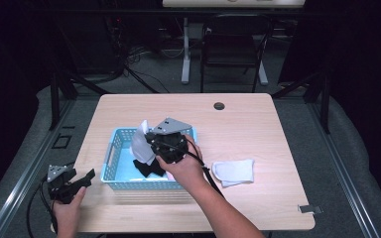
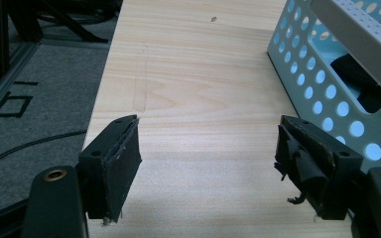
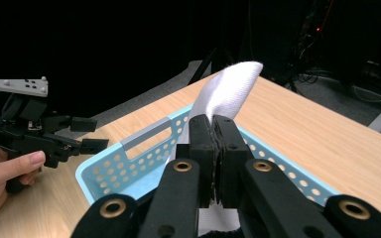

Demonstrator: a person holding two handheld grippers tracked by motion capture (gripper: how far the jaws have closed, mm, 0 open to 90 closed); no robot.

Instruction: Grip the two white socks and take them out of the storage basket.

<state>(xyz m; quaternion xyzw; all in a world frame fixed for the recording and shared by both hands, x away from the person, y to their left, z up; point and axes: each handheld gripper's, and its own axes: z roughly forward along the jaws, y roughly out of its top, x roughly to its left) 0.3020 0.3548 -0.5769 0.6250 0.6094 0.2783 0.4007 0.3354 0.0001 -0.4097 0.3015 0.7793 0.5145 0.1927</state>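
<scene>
**White sock pinched above the basket**

From the high view, my right gripper hung over the blue basket, a white sock standing up from it; black cloth lay in the basket, and another white sock lay on the table to its right. My left gripper waited at the table's left edge.

In the left gripper view, its jaws stood wide apart over bare wood, holding nothing, the basket wall just beside.

In the right gripper view, my jaws were clamped on the sock. I could not tell whether it was going in or coming out; next, I judged, either a release over the basket or a carry clear of the rim.
</scene>
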